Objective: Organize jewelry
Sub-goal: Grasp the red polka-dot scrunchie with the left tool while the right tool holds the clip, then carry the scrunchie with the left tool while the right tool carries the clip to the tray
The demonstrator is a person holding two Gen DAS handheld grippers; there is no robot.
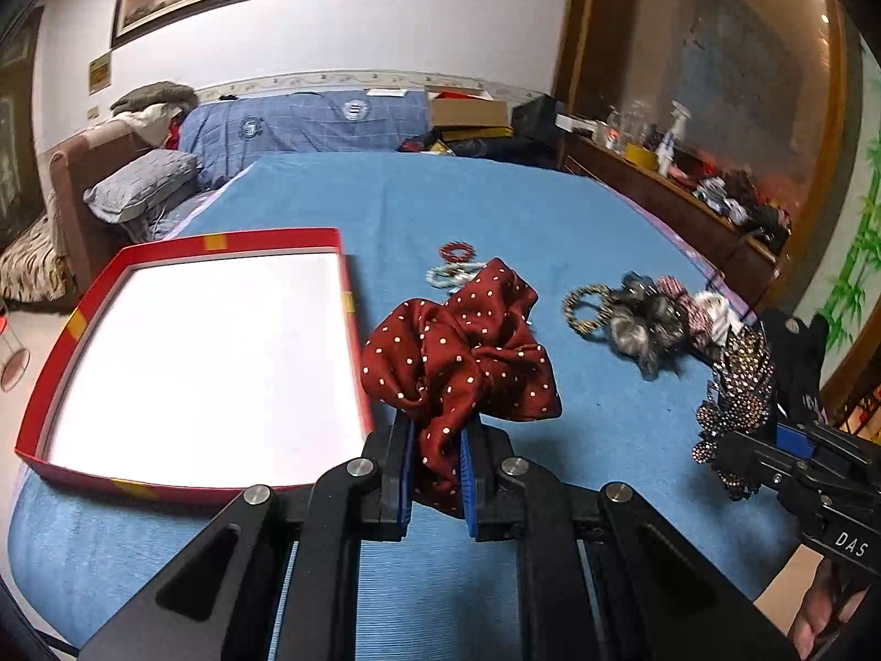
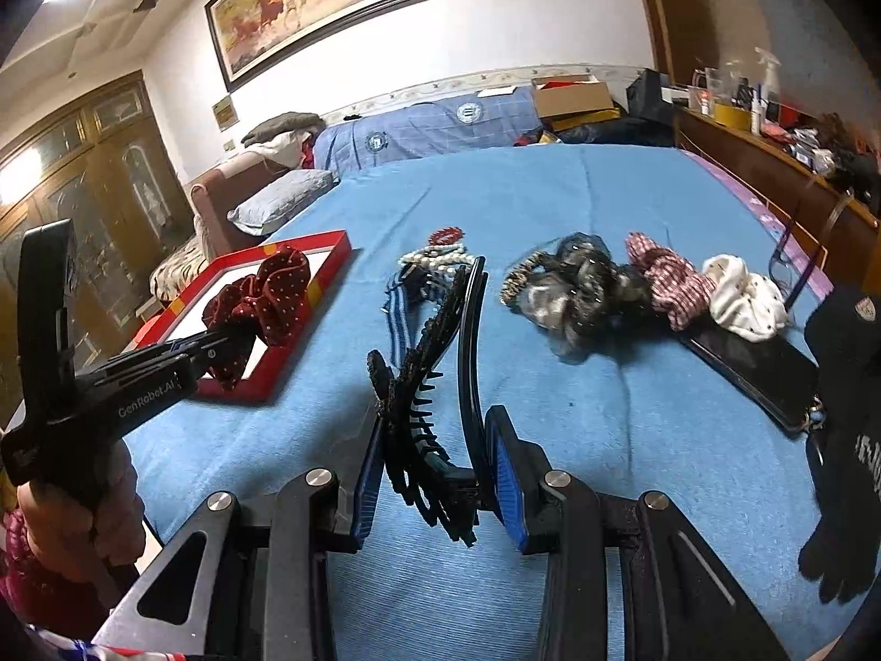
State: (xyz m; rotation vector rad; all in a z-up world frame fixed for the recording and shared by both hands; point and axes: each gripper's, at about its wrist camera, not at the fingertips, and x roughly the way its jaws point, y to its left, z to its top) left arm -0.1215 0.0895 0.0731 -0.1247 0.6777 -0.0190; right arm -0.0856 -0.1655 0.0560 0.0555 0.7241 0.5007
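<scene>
My left gripper [image 1: 436,446] is shut on a dark red scrunchie with white dots [image 1: 460,344], held just right of the red box lid with a white inside [image 1: 358,341]. From the right wrist view the same scrunchie [image 2: 264,297] hangs over the box's near corner [image 2: 281,374], with the left gripper [image 2: 220,344] holding it. My right gripper [image 2: 435,454] is shut on a large black hair claw clip with beaded trim [image 2: 435,380], lifted above the blue cover; in the left wrist view that clip [image 1: 735,396] and right gripper [image 1: 754,449] sit at the far right.
On the blue bed cover [image 2: 578,413] lie a grey scrunchie [image 2: 578,286], a red checked one [image 2: 666,281], a white one [image 2: 743,297], a leopard hair tie [image 1: 586,305], beaded bracelets [image 2: 440,253], a striped clip [image 2: 399,308], a phone [image 2: 754,369] and a black cap [image 2: 848,396].
</scene>
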